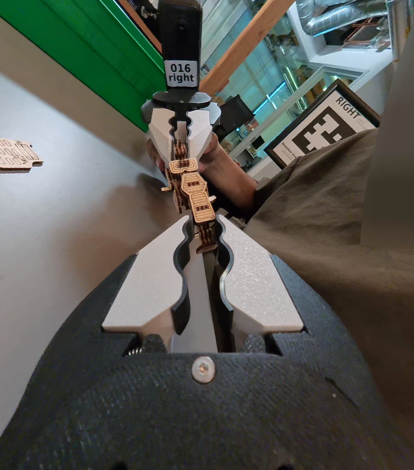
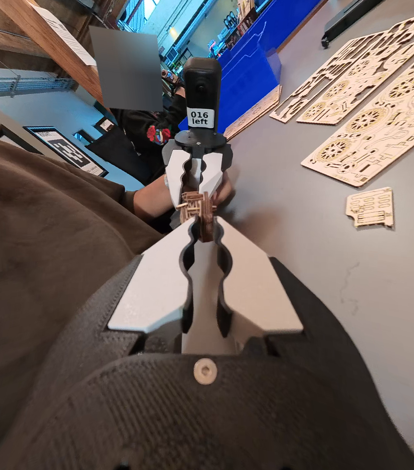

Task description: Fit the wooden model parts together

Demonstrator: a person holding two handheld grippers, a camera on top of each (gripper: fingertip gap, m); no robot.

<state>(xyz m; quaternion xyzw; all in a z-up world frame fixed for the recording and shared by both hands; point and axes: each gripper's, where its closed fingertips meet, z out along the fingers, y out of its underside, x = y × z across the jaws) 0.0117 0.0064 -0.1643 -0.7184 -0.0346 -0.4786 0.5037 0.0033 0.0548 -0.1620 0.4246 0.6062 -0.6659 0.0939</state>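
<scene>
A small, partly built wooden model (image 1: 195, 188) of laser-cut pieces is held in the air between my two grippers, which face each other tip to tip. My left gripper (image 1: 202, 225) is shut on the model's near end, a stack of thin layers. My right gripper (image 1: 181, 150) is shut on the far end. In the right wrist view my right gripper (image 2: 204, 225) pinches the brown layered end of the model (image 2: 195, 207), and the left gripper (image 2: 193, 195) closes on it from the far side. A hand shows behind each far gripper.
A small punched wooden sheet (image 2: 370, 208) lies on the grey table (image 2: 302, 254), also in the left wrist view (image 1: 5, 155). Large part sheets (image 2: 378, 122) lie farther off. A blue bin (image 2: 246, 76), a green bin (image 1: 86, 50) and a framed marker sign (image 1: 328, 122) stand around. A person sits behind. My right fingertips sit around 6 centimetres from my left ones.
</scene>
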